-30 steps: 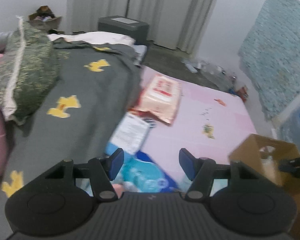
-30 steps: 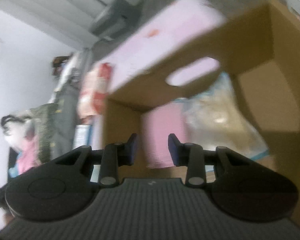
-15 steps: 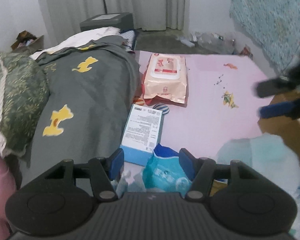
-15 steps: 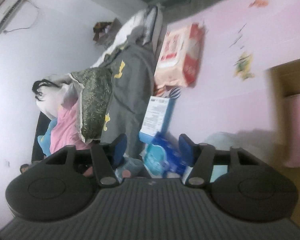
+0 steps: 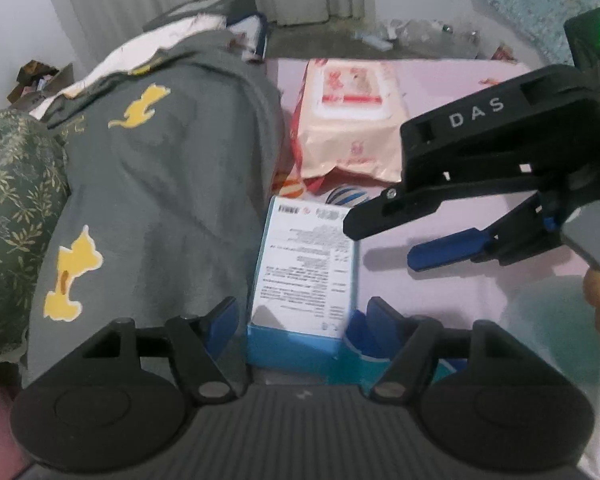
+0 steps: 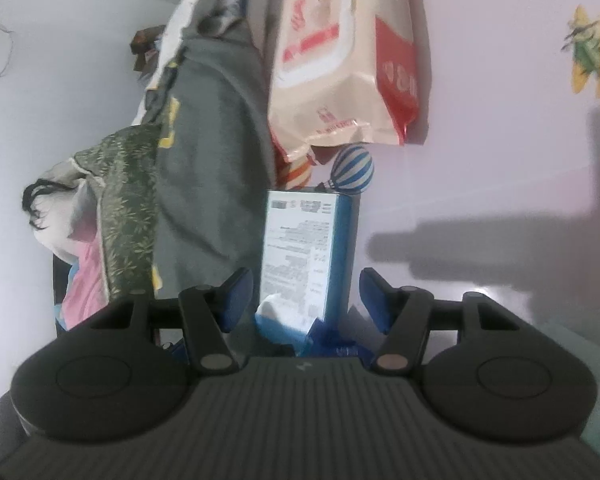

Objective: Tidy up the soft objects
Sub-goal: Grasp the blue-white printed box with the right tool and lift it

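Observation:
A blue tissue box (image 5: pixel 306 276) with a white printed top lies on the pink mat beside the grey blanket (image 5: pixel 160 184). It also shows in the right wrist view (image 6: pixel 306 256). My left gripper (image 5: pixel 296 320) is open and empty just before the box. My right gripper (image 6: pixel 306 296) is open, its fingers either side of the box's near end without touching it; it shows from the side in the left wrist view (image 5: pixel 384 240). A peach wet-wipes pack (image 5: pixel 348 120) lies farther back. A blue-and-white striped ball (image 6: pixel 354 170) sits between box and pack.
A green leafy pillow (image 5: pixel 8 216) lies left on the grey blanket. A blue plastic pack (image 5: pixel 364 344) sits under my left gripper's right finger. Clutter lines the far floor by the curtain (image 5: pixel 412 32). A small printed scrap (image 6: pixel 592 56) lies on the pink mat (image 6: pixel 500 140).
My right gripper swung out of the cardboard box and across to the tissue box, opening wider. My left gripper moved closer to the tissue box.

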The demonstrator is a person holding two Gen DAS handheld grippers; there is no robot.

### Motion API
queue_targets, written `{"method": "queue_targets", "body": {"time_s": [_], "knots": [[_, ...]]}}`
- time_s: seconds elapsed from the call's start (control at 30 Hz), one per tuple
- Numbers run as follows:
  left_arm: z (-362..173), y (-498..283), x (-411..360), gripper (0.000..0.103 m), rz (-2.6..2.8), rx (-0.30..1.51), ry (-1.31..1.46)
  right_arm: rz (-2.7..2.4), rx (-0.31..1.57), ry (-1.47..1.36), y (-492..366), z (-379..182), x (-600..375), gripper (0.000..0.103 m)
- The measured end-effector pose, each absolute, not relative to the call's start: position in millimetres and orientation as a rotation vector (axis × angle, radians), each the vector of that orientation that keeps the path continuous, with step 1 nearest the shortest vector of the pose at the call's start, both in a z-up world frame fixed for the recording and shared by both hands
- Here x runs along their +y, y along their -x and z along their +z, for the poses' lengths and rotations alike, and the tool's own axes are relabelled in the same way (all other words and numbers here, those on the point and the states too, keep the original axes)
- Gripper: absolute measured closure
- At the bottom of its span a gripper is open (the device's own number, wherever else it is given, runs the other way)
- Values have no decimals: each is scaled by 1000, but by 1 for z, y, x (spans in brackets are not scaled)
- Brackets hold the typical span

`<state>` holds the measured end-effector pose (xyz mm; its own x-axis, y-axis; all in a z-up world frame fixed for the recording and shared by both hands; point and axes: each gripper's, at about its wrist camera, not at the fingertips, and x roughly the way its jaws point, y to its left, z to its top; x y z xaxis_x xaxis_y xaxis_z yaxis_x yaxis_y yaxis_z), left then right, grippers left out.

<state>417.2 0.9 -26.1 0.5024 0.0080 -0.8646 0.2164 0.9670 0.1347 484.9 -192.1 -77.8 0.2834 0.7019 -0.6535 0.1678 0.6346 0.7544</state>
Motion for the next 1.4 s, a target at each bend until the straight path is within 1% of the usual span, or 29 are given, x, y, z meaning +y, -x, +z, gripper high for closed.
{"method": "queue_targets", "body": {"time_s": [0.17,0.23,0.3,0.43,0.6,0.67,0.7,0.73,0.8,0.9,1.07,1.1,1.13,1.17,1.2,1.4], "knots": [[-41,-427,4,30,-119,1066,-227,415,1289,-843,-495,-96,-179,43],[-41,-428,1,24,-132,1058,-230,414,1299,-841,-499,-104,-174,44],[-42,-432,-2,24,-137,1060,-245,424,1299,-856,-502,-110,-171,46],[-47,-442,-9,22,-158,1091,-266,445,1287,-871,-511,-114,-163,47],[-51,-456,-6,22,-141,1119,-214,469,1276,-868,-519,-115,-157,47],[-49,-457,-6,26,-140,1116,-205,465,1272,-853,-520,-114,-159,53],[-47,-457,-7,32,-134,1113,-206,461,1269,-849,-521,-114,-160,55],[-46,-458,-7,37,-130,1110,-206,458,1264,-852,-522,-114,-162,56],[-44,-459,-7,42,-125,1097,-198,455,1261,-861,-522,-115,-166,57],[-37,-457,-8,45,-110,1078,-175,449,1250,-866,-519,-114,-174,60],[-15,-449,-17,50,-123,1043,-168,459,1194,-862,-515,-95,-183,63],[-8,-446,-20,53,-126,1030,-168,463,1181,-864,-514,-91,-186,63],[-2,-445,-23,64,-152,1024,-157,467,1162,-858,-513,-83,-189,63],[3,-443,-26,67,-174,1031,-137,475,1151,-862,-512,-79,-193,69],[9,-442,-30,67,-184,1033,-115,504,1144,-896,-511,-74,-196,80],[31,-424,-64,67,-216,977,-176,536,1084,-853,-496,-39,-200,81]]}}
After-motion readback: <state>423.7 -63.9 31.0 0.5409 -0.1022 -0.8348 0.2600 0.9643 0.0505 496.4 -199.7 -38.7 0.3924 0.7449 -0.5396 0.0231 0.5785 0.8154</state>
